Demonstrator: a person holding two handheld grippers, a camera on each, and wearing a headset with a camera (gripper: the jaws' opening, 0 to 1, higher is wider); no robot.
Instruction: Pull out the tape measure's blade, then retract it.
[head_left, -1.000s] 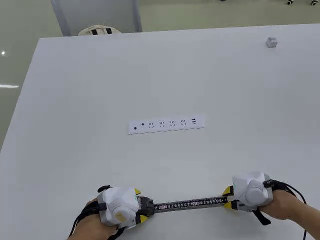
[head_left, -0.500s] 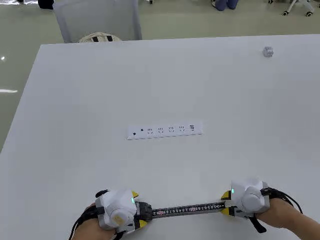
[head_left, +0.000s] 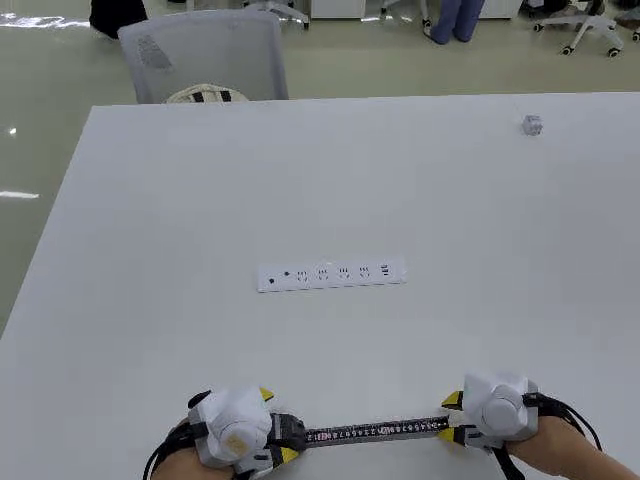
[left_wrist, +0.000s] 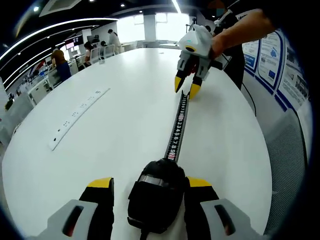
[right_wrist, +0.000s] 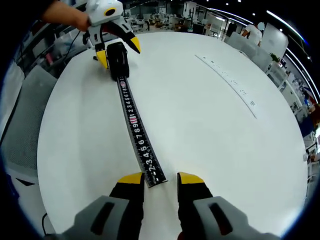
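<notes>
- left gripper (left_wrist: 148, 186): jaws closed in on the tape measure case (left_wrist: 156, 200); the black case sits between the yellow tips.
- right gripper (right_wrist: 161, 179): jaws slightly apart. The blade (right_wrist: 134, 125) end lies between the tips, against one of them, with a clear gap to the other.
- blade is out flat on the table (head_left: 300, 170), numbers up, running straight from the case to the right gripper.
- case, blade and both grippers sit well apart from the power strip (head_left: 332, 274), on the person's side of it, roughly parallel to it.
- small pale object (head_left: 532, 124) lies far beyond the strip, off to the right.
- chair (head_left: 205, 50) stands past the table edge beyond the strip.
</notes>
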